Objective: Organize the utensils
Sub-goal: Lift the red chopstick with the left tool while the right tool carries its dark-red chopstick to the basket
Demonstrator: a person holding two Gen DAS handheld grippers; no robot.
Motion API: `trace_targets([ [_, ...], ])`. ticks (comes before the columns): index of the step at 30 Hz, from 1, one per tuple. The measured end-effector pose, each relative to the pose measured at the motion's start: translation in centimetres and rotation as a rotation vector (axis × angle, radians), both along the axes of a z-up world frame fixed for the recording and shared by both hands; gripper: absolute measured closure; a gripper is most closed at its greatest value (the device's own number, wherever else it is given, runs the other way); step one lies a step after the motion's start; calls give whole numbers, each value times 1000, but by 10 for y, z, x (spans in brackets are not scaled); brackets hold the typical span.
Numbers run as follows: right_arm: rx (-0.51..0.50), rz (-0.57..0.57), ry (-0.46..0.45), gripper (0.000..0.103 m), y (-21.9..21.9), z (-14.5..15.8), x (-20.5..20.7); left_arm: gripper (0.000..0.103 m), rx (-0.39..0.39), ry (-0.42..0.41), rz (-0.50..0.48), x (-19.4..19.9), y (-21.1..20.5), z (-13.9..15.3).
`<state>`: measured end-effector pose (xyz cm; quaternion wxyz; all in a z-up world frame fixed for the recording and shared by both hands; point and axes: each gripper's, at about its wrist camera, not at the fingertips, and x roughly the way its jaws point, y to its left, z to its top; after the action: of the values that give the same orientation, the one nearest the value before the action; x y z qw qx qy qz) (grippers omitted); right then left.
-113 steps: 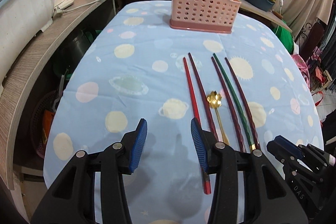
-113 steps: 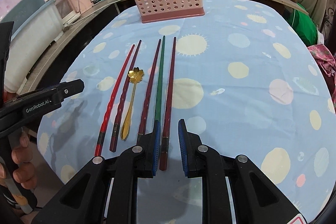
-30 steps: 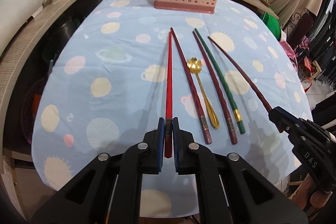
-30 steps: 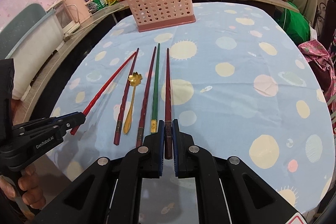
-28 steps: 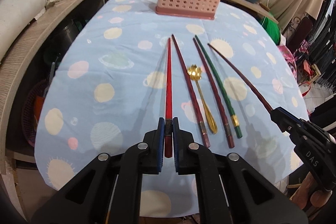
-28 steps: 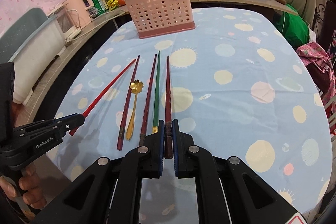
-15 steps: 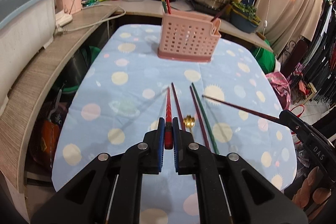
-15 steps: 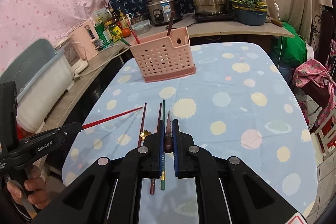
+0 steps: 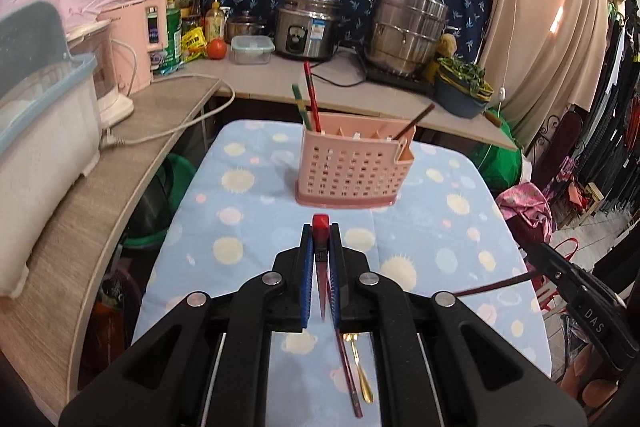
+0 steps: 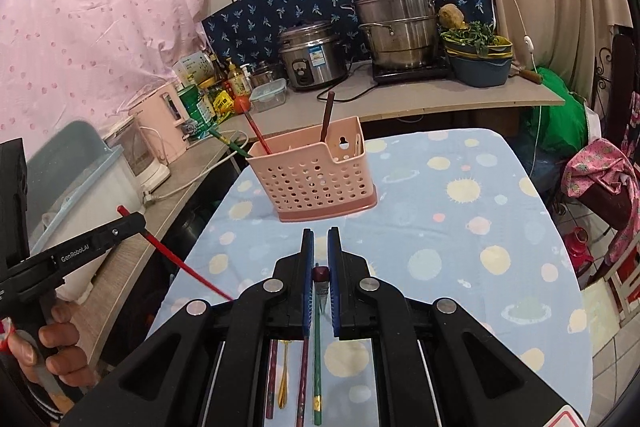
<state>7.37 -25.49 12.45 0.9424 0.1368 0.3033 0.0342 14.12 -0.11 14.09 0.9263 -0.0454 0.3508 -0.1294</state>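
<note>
The left gripper pinches a red chopstick, lifted above the table. The right gripper clamps a dark red chopstick likewise. At twelve o'clock stands the pink basket. Towards six o'clock, a gold spoon and three chopsticks lie flat.
</note>
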Motion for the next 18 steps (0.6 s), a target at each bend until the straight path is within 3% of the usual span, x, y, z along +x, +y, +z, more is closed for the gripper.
trace_targets([
  [8,26,-7,-64,96,-8,30,30,96,-4,-89,2,30,-9,42],
  [18,77,-65,-265,96,-24,108,90,96,-45,-274,36,81,-22,121],
])
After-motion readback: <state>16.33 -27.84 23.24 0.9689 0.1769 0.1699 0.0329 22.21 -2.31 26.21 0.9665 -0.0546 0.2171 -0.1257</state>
